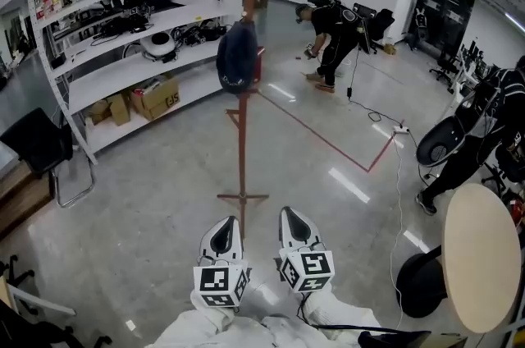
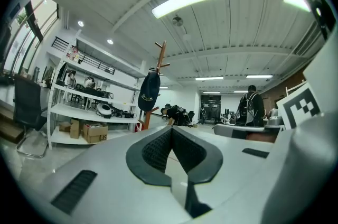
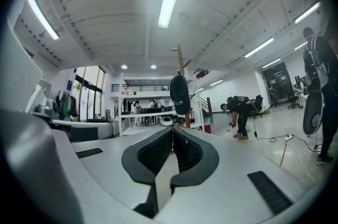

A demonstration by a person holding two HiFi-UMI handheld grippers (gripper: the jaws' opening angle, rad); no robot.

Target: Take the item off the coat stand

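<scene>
Left gripper (image 1: 229, 222) closed; head view crops coat stand (image 1: 243, 133) top.

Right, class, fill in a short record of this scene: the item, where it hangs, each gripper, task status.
item: dark cap
place: hanging on the coat stand
left gripper: jaws together, empty
right gripper: jaws together, empty
task status: cap not yet taken; both grippers short of the stand

We're seeing a dark navy cap (image 1: 236, 57) hanging mid-pole on the upright red-brown coat stand (image 1: 242, 143), far fwd of us.
</scene>
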